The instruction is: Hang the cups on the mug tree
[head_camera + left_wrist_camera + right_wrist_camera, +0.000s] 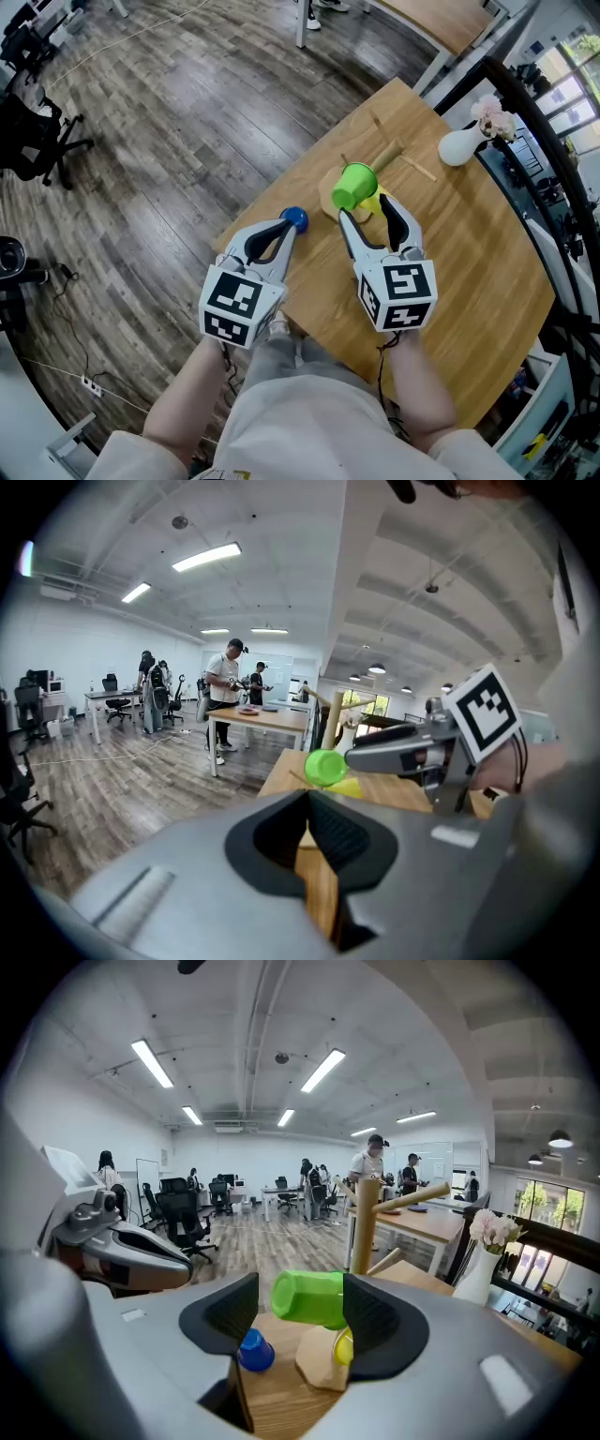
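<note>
Right gripper (366, 207) jaws wide open, empty, near green cup (354, 185) on mug tree (387, 156). Left gripper (284, 231) jaws shut, empty.

Three cups (354, 186); one mug tree (386, 153); one vase (459, 146).

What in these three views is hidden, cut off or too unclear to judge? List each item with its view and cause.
Yellow cup: right gripper view, mostly behind a pad of the right claw; hanging or standing is unclear.
Green cup: head view, handle hidden by its own body.
Blue cup: head view, lower part behind the tip of the left claw.
</note>
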{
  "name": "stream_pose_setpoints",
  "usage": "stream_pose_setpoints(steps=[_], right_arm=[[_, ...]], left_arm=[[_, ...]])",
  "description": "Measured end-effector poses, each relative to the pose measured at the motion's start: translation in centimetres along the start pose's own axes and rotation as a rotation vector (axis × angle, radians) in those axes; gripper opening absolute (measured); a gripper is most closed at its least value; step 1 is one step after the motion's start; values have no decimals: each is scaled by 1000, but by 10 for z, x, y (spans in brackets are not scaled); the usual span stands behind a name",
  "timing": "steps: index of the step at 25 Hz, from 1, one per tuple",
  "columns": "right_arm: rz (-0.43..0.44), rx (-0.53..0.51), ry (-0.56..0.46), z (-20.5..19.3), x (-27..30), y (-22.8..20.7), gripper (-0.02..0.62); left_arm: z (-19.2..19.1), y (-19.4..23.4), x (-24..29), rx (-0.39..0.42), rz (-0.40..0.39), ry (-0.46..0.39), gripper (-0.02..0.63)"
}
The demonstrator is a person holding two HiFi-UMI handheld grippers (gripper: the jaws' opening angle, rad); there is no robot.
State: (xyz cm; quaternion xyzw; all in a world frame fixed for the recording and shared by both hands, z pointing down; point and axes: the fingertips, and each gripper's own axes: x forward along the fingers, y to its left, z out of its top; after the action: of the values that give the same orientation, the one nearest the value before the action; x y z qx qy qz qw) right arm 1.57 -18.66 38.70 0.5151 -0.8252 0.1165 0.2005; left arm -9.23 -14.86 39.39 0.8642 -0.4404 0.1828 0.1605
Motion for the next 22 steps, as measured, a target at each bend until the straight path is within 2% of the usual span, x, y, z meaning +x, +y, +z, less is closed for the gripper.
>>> stream_pose_setpoints(steps=[10,14,17,21,22], right_arm=[[42,37,-102,33,-59,0,219],[62,16,-144,44,-85,7,165],[56,-14,-172,51,-108,12,90],[74,-10,-216,64,-133,20,76],[72,-6,-229,67,-140,20,52]], left_arm=[[40,-14,-32,35,36,-71,2],[59,-22,-47,55,56,-127,2],[65,-31,-59,61,70,-153,2],[74,-41,-76,71,79,-177,2],[75,-44,-80,74,80,-181,2]])
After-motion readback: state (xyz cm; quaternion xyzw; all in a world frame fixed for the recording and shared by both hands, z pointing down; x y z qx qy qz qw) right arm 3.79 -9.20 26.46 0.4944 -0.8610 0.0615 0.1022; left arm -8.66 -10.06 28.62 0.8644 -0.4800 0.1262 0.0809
